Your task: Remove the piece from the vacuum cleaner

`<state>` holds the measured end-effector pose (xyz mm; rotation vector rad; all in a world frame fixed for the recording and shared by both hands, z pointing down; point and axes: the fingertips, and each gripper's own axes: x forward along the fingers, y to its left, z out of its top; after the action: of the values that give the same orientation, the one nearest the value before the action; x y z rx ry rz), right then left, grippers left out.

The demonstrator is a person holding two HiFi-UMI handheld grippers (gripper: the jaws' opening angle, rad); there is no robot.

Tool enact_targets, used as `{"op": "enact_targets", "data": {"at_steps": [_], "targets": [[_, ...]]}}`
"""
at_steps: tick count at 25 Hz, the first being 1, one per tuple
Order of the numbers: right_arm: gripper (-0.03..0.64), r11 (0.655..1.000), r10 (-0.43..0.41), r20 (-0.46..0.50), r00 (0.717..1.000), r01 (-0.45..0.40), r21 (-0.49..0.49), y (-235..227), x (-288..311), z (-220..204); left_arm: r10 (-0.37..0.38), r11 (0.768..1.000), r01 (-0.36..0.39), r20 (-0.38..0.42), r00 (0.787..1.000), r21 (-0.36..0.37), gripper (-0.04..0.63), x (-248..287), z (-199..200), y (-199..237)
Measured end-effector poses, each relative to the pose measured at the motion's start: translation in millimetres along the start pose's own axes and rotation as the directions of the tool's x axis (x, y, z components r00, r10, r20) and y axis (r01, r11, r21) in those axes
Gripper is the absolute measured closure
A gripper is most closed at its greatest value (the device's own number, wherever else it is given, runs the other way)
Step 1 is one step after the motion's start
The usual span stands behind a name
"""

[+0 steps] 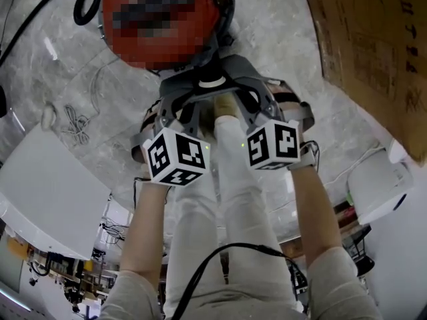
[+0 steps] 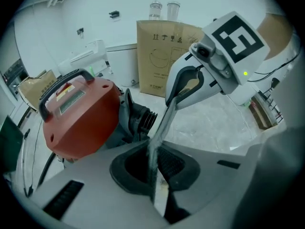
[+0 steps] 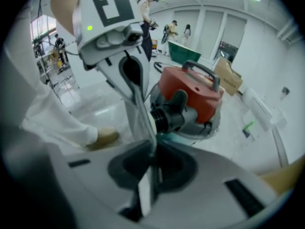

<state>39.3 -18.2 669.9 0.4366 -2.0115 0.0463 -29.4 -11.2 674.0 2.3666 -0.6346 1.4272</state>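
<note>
Centrally, thin translucent strip [image 2: 162,125], glossy rounded red vacuum cleaner [image 2: 81,118]

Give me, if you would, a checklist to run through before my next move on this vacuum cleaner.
1. Grip of left gripper on translucent strip: ok, shut on it.
2. Grip of right gripper on the same strip: ok, shut on it.
3. Strip straight between both grippers: ok.
4. Strip joined to the red vacuum cleaner at its hose port: cannot tell.
5. Vacuum cleaner upright, handle on top: ok.
6. Black cable away from the grippers: ok.
</note>
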Motion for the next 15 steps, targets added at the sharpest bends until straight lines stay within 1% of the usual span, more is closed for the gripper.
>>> {"op": "enact_targets", "data": {"at_steps": [3, 9, 12, 15], "targets": [[0.581, 0.998, -0.013, -0.019, 1.0, 0.012, -0.06, 1, -6, 7, -0.002, 1.0, 0.002, -0.013, 1.0, -0.014, 0.557, 7, -6, 1], [0.583, 0.987, -0.032, -0.032, 0.999, 0.027, -0.158, 9, -11, 20, -0.031, 0.999, 0.029, -0.052, 0.998, -0.042, 0.56, 21, -22, 2], [0.583, 0.988, -0.034, -0.034, 0.999, 0.029, -0.151, 8, -10, 19, -0.037, 0.998, 0.034, -0.051, 0.998, -0.054, 0.56, 23, -22, 0], [0.583, 0.994, -0.037, -0.037, 0.999, 0.034, -0.101, 4, -8, 13, -0.041, 0.998, 0.038, -0.055, 0.998, -0.051, 0.561, 17, -17, -3]]}}
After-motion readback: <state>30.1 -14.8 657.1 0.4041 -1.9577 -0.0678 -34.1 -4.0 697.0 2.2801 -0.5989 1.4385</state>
